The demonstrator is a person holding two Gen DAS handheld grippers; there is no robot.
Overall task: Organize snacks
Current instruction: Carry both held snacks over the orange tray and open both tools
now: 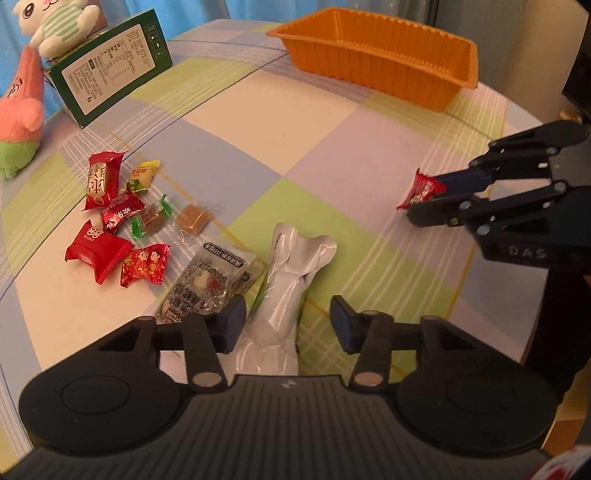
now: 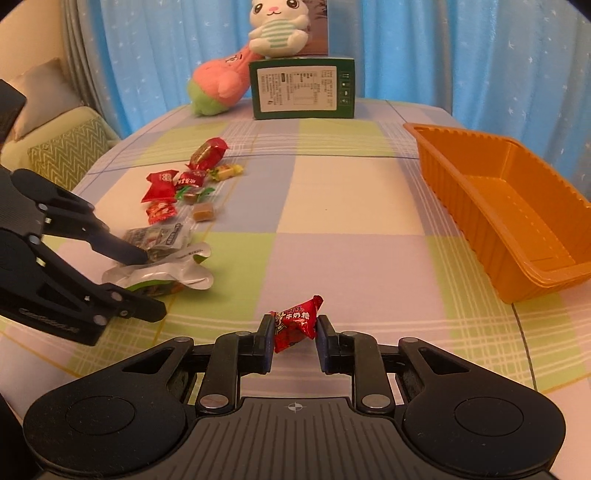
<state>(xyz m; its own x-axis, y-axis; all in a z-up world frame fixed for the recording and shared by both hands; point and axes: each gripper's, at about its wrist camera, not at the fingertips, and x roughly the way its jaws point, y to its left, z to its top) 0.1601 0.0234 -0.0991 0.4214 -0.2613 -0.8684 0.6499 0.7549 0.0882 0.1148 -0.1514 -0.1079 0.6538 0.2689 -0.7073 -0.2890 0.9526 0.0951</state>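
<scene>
Home living room: checked pastel tablecloth [image 2: 332, 192], blue star-print curtains [image 2: 461, 55], cushioned green sofa [image 2: 62, 155], white plush rabbit [image 2: 277, 29].

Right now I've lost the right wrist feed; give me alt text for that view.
The right gripper is shut on a red candy above the checked tablecloth. An empty orange tray sits to its right; loose snacks lie at left, where the left gripper straddles a silver pouch.

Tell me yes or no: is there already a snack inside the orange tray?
No. In the right wrist view the orange tray shows only its bare ribbed floor, and the red candy sits gripped in the right claw.
</scene>
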